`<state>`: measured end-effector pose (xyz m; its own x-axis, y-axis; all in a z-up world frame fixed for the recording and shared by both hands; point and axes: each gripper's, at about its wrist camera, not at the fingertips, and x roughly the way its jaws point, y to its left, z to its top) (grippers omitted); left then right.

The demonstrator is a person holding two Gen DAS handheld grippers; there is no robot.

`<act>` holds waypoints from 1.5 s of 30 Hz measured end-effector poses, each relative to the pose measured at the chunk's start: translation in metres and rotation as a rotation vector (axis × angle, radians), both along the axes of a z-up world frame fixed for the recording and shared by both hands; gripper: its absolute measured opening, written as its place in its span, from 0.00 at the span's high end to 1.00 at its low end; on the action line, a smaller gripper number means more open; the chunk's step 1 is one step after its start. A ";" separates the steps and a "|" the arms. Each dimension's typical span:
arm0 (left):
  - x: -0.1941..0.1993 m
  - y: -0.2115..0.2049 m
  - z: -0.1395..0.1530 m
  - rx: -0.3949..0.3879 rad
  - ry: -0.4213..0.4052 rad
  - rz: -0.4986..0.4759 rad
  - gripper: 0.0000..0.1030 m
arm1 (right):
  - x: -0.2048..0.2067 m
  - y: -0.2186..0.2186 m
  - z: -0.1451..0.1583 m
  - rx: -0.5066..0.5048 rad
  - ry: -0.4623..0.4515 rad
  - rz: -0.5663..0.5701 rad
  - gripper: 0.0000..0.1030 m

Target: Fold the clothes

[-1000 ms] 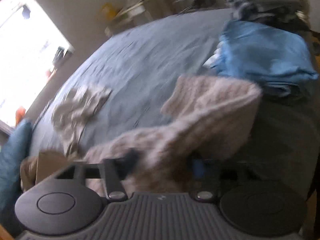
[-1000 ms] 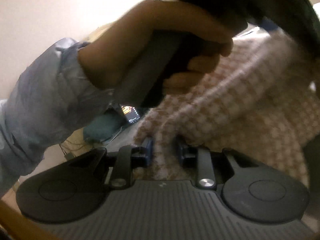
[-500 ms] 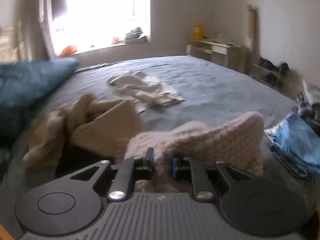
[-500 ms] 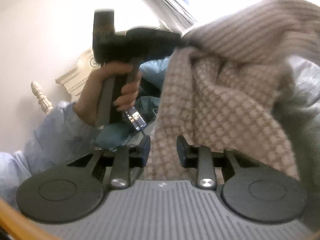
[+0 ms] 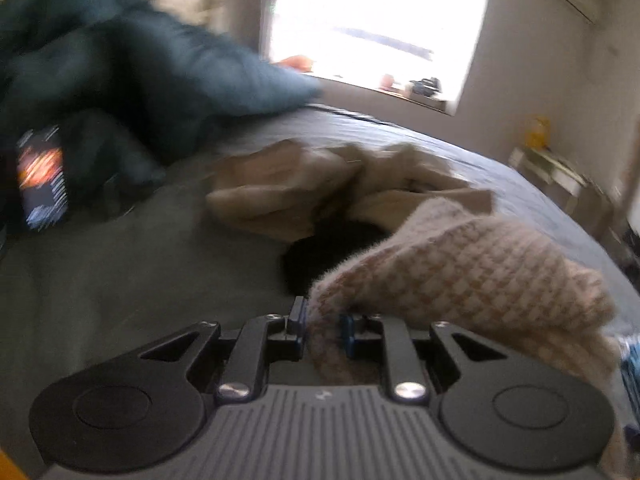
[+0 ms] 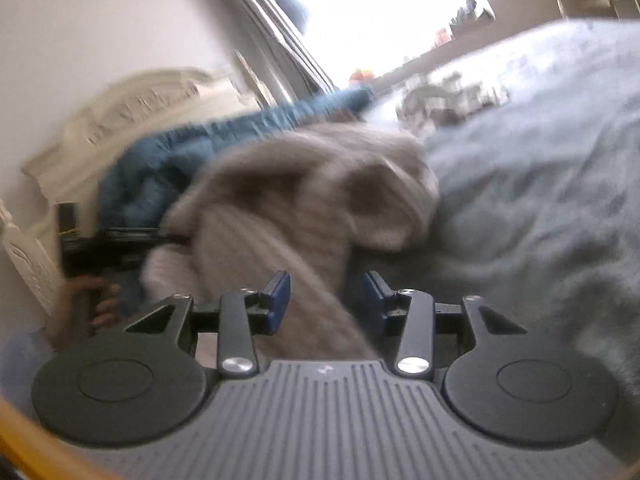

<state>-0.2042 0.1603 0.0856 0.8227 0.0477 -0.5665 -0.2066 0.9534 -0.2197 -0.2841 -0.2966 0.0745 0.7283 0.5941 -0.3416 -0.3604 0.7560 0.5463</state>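
A pink-and-beige knit sweater (image 5: 460, 276) hangs from my left gripper (image 5: 322, 320), which is shut on one of its edges above the grey-blue bed (image 5: 120, 280). In the right wrist view the same sweater (image 6: 312, 200) lies bunched and blurred on the bed (image 6: 540, 200). A strip of it runs between the fingers of my right gripper (image 6: 325, 296). Those fingers stand apart, with a dark gap beside the cloth, so the right gripper is open. A hand (image 6: 80, 304) holds the left gripper's handle at the left edge.
A crumpled tan garment (image 5: 320, 184) lies just beyond the sweater. Teal bedding (image 5: 140, 64) and a lit phone (image 5: 40, 176) sit at the left. A pale garment (image 6: 452, 92) lies farther along the bed, near a white headboard (image 6: 140, 112) and a bright window (image 5: 372, 20).
The left gripper swung left with the sweater still pinched. The right gripper's fingers spread apart and the sweater sank from hanging to bunched on the bed.
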 end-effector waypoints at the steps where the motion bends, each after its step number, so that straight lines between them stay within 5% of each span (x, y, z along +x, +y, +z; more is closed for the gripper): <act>1: -0.005 0.013 -0.008 -0.008 0.013 0.043 0.82 | 0.007 0.005 -0.005 0.008 0.023 0.020 0.60; 5: -0.023 0.071 -0.061 -0.101 0.154 0.208 0.82 | 0.026 0.037 -0.018 0.001 0.078 0.111 0.60; 8: -0.035 0.097 -0.084 -0.194 0.170 0.216 0.79 | 0.024 0.064 -0.018 -0.088 0.073 0.135 0.74; 12: -0.058 0.098 -0.057 -0.181 0.169 0.236 0.60 | 0.022 0.067 -0.025 -0.183 0.067 0.058 0.86; 16: -0.088 0.094 -0.027 -0.125 0.158 0.259 0.62 | 0.012 0.047 -0.027 -0.307 0.027 -0.073 0.85; 19: -0.116 0.073 0.001 -0.065 0.056 0.232 0.60 | 0.006 0.031 -0.024 -0.348 0.033 -0.103 0.85; 22: -0.123 0.034 0.027 -0.041 -0.036 0.062 0.48 | 0.000 0.015 -0.021 -0.389 0.038 -0.133 0.84; 27: -0.090 -0.054 0.030 -0.105 -0.104 -0.421 0.22 | 0.000 0.014 -0.010 -0.423 0.011 -0.137 0.84; 29: -0.075 -0.084 0.022 -0.093 -0.066 -0.572 0.22 | 0.015 0.031 -0.006 -0.428 -0.003 -0.107 0.82; 31: -0.075 -0.105 0.012 -0.009 0.017 -0.624 0.27 | 0.030 0.047 -0.003 -0.434 -0.017 -0.077 0.79; 35: -0.097 -0.091 0.001 0.172 0.159 -0.517 0.36 | 0.060 0.080 0.004 -0.444 -0.045 -0.017 0.46; 39: -0.133 -0.035 -0.024 0.241 0.328 -0.255 0.40 | 0.090 0.113 0.010 -0.454 -0.073 0.043 0.35; 42: -0.156 0.003 -0.040 0.222 0.438 -0.092 0.48 | 0.113 0.138 0.016 -0.462 -0.094 0.089 0.34; 43: -0.159 0.011 -0.037 0.181 0.419 -0.078 0.48 | 0.120 0.146 0.017 -0.464 -0.101 0.104 0.34; 45: -0.164 0.021 -0.024 0.088 0.341 -0.084 0.47 | 0.135 0.163 0.021 -0.469 -0.115 0.134 0.51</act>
<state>-0.3678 0.1811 0.0613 0.5905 0.0492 -0.8055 -0.1742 0.9824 -0.0677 -0.1490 -0.1337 0.0951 0.7049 0.4867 -0.5160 -0.5091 0.8537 0.1098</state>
